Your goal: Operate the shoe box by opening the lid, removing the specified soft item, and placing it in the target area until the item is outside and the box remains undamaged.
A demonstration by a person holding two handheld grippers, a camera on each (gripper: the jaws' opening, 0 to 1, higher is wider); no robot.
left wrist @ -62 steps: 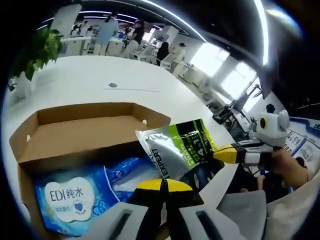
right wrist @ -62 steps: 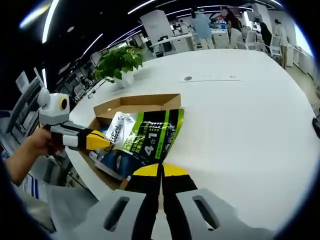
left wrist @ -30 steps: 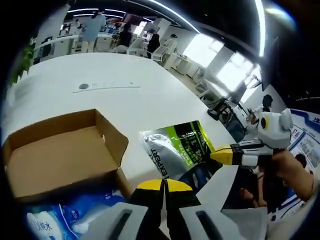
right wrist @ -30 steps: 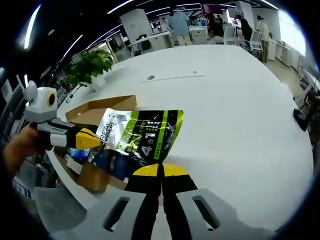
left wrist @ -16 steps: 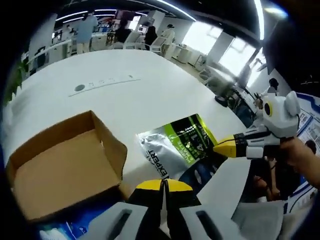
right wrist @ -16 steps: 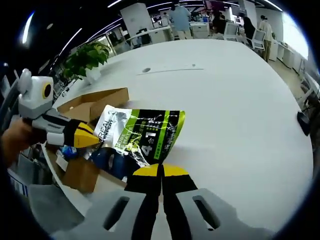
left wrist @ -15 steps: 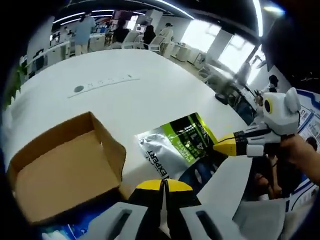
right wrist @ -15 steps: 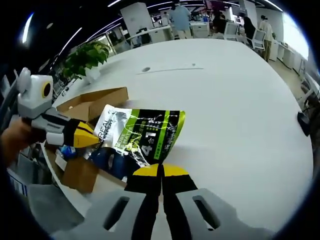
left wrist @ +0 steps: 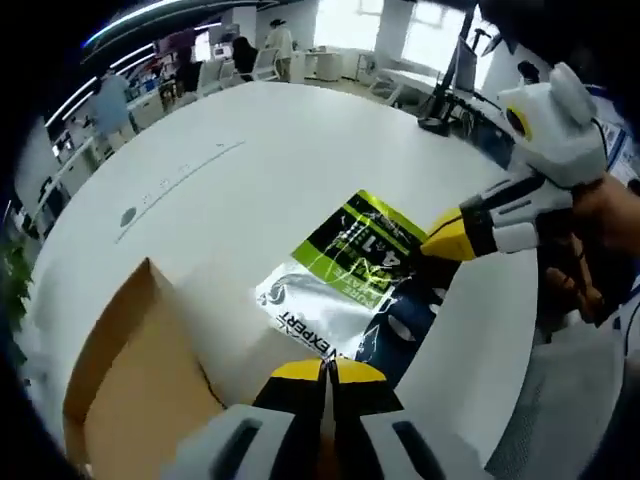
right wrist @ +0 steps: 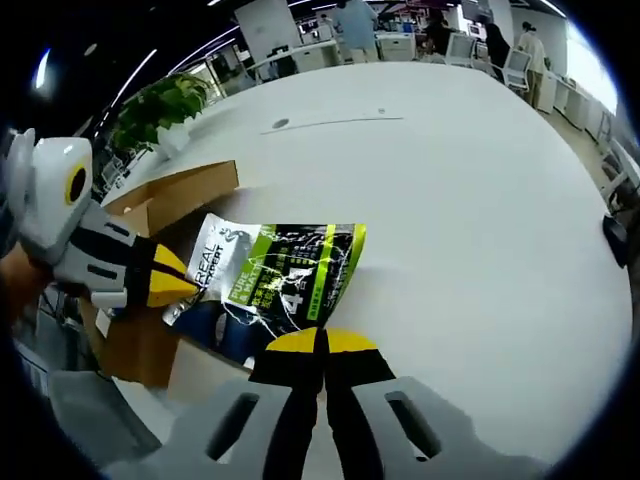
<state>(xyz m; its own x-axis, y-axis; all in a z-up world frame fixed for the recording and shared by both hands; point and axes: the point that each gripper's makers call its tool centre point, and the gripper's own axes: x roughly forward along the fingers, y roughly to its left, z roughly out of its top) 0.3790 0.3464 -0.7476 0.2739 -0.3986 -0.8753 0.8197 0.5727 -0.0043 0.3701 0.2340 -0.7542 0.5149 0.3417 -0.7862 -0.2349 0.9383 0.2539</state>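
A soft pouch (left wrist: pixel 345 280), silver, green and dark blue, hangs low over the white table (left wrist: pixel 230 180), just beside the open cardboard shoe box (left wrist: pixel 130 370). My left gripper (left wrist: pixel 326 366) is shut on the pouch's silver end. My right gripper (left wrist: pixel 428 243) comes in from the right and pinches the opposite, green and dark end. In the right gripper view the pouch (right wrist: pixel 280 272) lies ahead of my right gripper (right wrist: pixel 322 340), which is shut on its near edge. My left gripper (right wrist: pixel 185 283) grips its left edge, next to the box (right wrist: pixel 175 195).
The white table (right wrist: pixel 460 200) stretches wide past the pouch, with a small round grommet (right wrist: pixel 280 124) in it. A potted plant (right wrist: pixel 165 100) stands behind the box. A person's hand (left wrist: pixel 590 230) holds the right gripper. People and chairs sit far off.
The pouch, held at both ends, has moved away from the box and lower toward the table. Both views have tilted downward; the box's inside has slid out of the left gripper view.
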